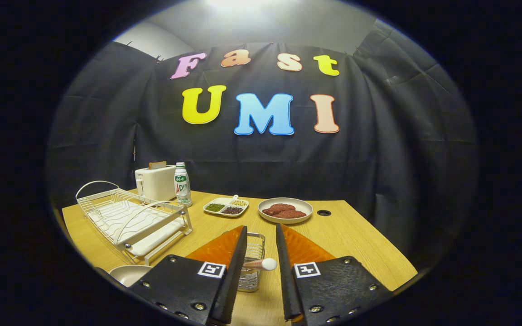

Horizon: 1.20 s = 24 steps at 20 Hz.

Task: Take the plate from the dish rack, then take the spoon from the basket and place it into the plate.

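In the gripper view, we see the gripper (261,246) with its fingers spread moderately wide and nothing pressed between them. Between the fingers, just ahead, stands the small wire mesh basket (251,271) on the pale wooden counter (347,240). A spoon with a pinkish handle and rounded white end (261,264) lies across the basket's top, pointing toward three o'clock; its end is near the right finger, but we cannot tell if it touches.

At eight o'clock from the gripper, beside the left finger, is the pale round plate (127,274), partly hidden, sitting on the counter. Beyond it at ten o'clock stands the white wire dish rack (134,219), which looks bare of dishes. We judge the plate step done and the spoon grasp as the step in hand.

Farther off at twelve o'clock sit a white divided tray of beans (226,207) and a round dish holding reddish-brown patties (285,211); at eleven o'clock are a cream toaster (154,182) and a white bottle with a green label (182,183).

To do this well, we would centre the handle between the fingers, close on the handle rather than the slick rounded end, and lift straight up so the spoon clears the mesh before swinging to eight o'clock for the plate.
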Available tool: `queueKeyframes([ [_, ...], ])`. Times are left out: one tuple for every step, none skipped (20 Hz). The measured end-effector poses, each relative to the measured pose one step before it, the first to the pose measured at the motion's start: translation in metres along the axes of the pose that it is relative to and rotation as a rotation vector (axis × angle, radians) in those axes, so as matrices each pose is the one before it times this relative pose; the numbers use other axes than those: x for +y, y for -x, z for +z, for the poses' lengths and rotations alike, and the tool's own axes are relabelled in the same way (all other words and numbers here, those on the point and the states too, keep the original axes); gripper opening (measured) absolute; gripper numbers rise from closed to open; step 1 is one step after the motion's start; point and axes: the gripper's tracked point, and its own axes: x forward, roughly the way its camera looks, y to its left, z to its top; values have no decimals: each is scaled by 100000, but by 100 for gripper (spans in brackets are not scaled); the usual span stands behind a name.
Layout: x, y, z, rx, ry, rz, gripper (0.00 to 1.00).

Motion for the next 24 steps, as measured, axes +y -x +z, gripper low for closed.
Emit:
queueKeyframes([
  [37,-308,-207,213,-748,-109,41],
  [-103,-219,-143,137,-493,-504,41],
  [16,-52,-149,398,-316,284,41],
  [104,-335,-278,446,-110,542,41],
  [-537,-326,-349,543,1000,-1775,41],
  [419,-35,109,823,-132,1528,28],
  [166,332,-18,571,-554,1294,29],
  [340,109,35,969,-337,1023,21],
  [-49,97,-78,1502,435,70,21],
  [212,336,164,246,-1402,-39,20],
  [445,-278,-164,1217,5,1329,12],
  [-34,106,-7,1116,-98,356,11],
  [17,49,375,-583,382,-379,12],
  [27,123,50,609,356,189,11],
  [239,49,-90,882,-251,170,12],
  [110,22,170,645,-700,-93,11],
  [-228,473,158,1173,-410,-2080,11],
  [-27,-129,191,1438,-965,211,5],
  [266,255,245,18,-1304,-77,5],
  [-127,69,519,-594,514,-537,5],
  [-2,72,313,-36,892,-117,5],
  [79,232,355,414,483,-51,5],
  [109,316,412,-13,768,-123,5],
  [-107,302,555,-385,1074,-285,5],
])
